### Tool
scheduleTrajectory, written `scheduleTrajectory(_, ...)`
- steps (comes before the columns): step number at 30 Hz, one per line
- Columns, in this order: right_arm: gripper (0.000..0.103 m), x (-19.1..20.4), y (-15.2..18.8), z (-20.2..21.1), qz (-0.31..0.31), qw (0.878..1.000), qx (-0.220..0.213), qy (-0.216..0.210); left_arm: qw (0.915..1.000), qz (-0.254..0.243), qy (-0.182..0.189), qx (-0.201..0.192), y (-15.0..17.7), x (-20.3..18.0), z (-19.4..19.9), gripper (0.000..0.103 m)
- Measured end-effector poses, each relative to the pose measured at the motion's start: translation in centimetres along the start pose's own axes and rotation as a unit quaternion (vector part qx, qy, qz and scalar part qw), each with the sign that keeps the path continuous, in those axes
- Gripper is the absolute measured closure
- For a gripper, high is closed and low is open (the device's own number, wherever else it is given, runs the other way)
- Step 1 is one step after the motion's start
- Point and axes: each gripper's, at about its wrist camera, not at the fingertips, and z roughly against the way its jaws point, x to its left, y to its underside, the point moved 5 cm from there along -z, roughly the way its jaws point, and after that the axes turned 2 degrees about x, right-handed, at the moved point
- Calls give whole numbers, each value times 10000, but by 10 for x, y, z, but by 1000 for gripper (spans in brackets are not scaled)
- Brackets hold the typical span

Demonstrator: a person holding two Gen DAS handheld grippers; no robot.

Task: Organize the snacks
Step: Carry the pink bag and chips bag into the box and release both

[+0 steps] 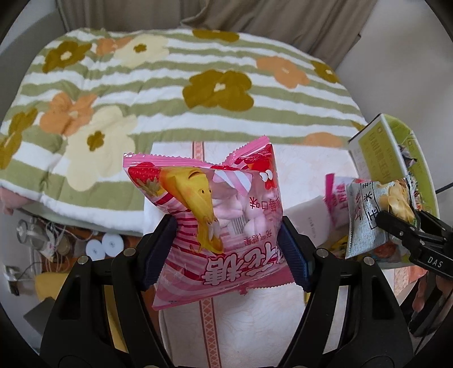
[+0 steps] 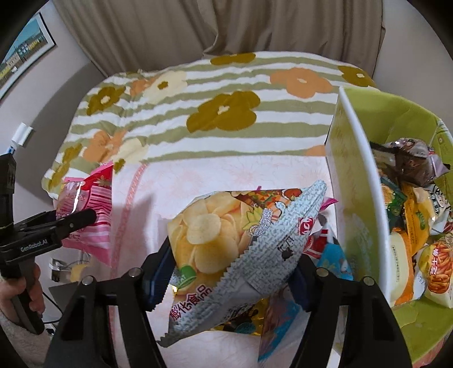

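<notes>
Left wrist view: the left gripper (image 1: 226, 243) holds a pink marshmallow bag (image 1: 215, 223) pinched between its blue-padded jaws, the packet lifted clear above a pale pink cloth (image 1: 237, 325) with a patterned stripe. Behind it lies a bed quilt (image 1: 175, 79) striped green and white with orange, cream and olive flowers, and beige curtains (image 1: 254, 17) hang beyond. At the right edge of that view the right gripper (image 1: 399, 223) appears side-on, clamped on a silver chip bag (image 1: 371, 218), with a green box (image 1: 376, 150) just behind it. Right wrist view — the same silver chip bag (image 2: 226, 254), printed with pale round crisps, sits gripped crosswise between the right gripper's (image 2: 229, 271) jaws, its crimped edge hanging toward the camera. Beneath and just beside it lie more snack packets (image 2: 325, 254) on the pink cloth (image 2: 198, 184). To the right stands the green box (image 2: 356, 175) with a white-edged wall, already heaped with assorted wrapped snacks (image 2: 410, 215). At the left of this view the left gripper (image 2: 82, 220) shows with the pink marshmallow bag (image 2: 87, 209) in its grasp — a person's hand (image 2: 19, 294) wrapped round the handle below. A framed picture (image 2: 25, 51) hangs on the wall at upper left.
</notes>
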Motion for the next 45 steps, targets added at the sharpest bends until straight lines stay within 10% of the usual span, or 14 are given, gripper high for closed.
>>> scheduleTrajectory(19,37,-91,-12,151,211,9897,-1318,-523,9921,-524,284,-1107,-34,-186,98,33)
scheduleTrajectory(32,37,-231,13,178,48,9922,-1144,-485,9945,-702,573,-532,-5,-361,32,33)
scheduleTrajectory(45,37,-277,28,162,-313,9951,-819,-453,9950,-858,488,-124,-16,-391,-14,33)
